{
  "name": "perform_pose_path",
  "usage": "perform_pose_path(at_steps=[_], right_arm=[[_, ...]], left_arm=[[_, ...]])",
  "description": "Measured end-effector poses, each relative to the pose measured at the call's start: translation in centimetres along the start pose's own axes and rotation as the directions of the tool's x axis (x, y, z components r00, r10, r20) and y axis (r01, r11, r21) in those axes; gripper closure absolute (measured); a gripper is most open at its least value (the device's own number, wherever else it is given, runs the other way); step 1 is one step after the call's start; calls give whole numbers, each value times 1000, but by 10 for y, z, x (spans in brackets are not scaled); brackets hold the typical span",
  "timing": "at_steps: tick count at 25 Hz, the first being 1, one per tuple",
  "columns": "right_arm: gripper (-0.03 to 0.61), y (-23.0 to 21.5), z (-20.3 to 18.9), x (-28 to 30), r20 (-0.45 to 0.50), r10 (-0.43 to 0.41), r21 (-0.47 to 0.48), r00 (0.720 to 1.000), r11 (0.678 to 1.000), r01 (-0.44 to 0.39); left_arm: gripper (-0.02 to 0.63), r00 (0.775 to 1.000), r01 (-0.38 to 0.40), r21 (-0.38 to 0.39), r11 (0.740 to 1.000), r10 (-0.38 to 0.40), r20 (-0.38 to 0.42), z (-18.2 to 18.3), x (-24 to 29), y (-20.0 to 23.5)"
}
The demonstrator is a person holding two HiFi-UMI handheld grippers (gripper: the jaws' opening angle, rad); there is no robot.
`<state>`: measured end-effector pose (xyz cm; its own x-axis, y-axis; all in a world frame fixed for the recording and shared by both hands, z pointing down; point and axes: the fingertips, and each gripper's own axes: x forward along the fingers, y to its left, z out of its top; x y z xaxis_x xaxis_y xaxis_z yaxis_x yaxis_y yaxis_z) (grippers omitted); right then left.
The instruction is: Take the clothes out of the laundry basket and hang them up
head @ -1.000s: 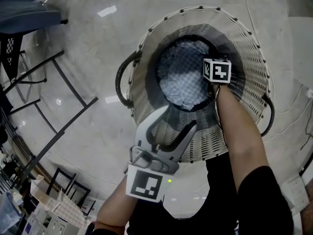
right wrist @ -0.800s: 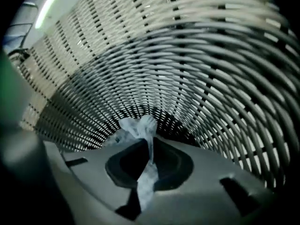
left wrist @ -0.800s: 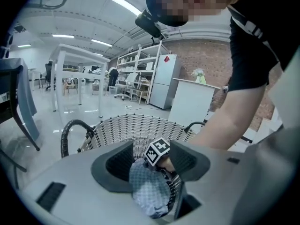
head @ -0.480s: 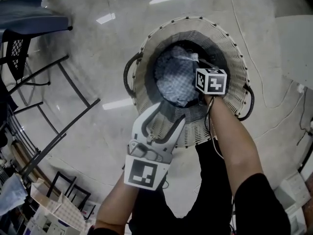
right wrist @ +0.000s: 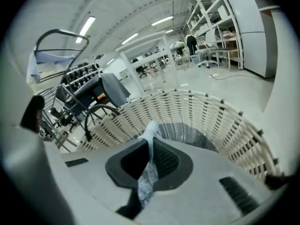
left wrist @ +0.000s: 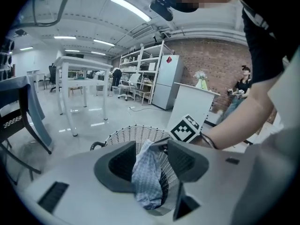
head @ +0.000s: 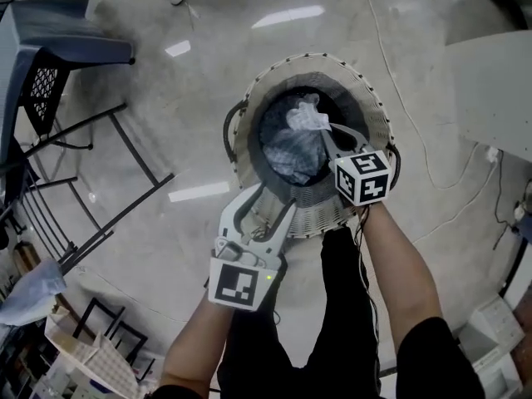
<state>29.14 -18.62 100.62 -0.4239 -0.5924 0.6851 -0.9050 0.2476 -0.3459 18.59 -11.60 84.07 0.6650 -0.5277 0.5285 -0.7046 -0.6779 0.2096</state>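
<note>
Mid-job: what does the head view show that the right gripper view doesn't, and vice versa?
Head view only: the person's right forearm and the marker cube on the right claw. Right gripper view only: that claw's jaws shut on fabric, with white shelving behind. Both: the white woven laundry basket and the blue-and-white checked cloth that claw holds.

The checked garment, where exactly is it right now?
In the head view the checked garment is at centre. It hangs into the laundry basket from the right gripper, which is shut on its top end.

Grey chair at upper left, white cable on glossy floor.
</note>
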Motion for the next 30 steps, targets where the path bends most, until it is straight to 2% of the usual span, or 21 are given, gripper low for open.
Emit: perform_pose_path(at_steps=[6, 8, 12, 16, 21, 23, 28, 30], right_arm=[[563, 47, 58, -67, 59, 106, -166, 993, 982, -95], [563, 64, 79, -89, 77, 146, -201, 986, 971, -128], [563, 97, 121, -132, 98, 229, -279, 969, 940, -194], [563, 132, 155, -173, 75, 291, -376, 954, 894, -243], [563, 171, 198, -218, 57, 352, -446, 934, 846, -292], [563, 188, 215, -238, 44, 381, -485, 923, 816, -314], [563, 234, 263, -301, 51, 484, -569, 874, 733, -373], [563, 250, 283, -327, 59, 513, -586, 857, 712, -386]], left_arm=[[413, 999, -35, 22, 999, 34, 38, 33, -25, -1], [413, 998, -43, 40, 998, 41, 50, 44, -34, -1], [413, 996, -69, 23, 997, 67, 55, 71, -48, -2], [413, 994, -87, 43, 995, 84, 71, 102, -69, -5], [413, 989, -120, 60, 991, 114, 92, 153, -102, -3], [413, 988, -124, 82, 989, 115, 105, 168, -111, -4], [411, 983, -144, 80, 986, 133, 127, 202, -142, 4], [411, 981, -152, 76, 985, 141, 132, 214, -153, 6]])
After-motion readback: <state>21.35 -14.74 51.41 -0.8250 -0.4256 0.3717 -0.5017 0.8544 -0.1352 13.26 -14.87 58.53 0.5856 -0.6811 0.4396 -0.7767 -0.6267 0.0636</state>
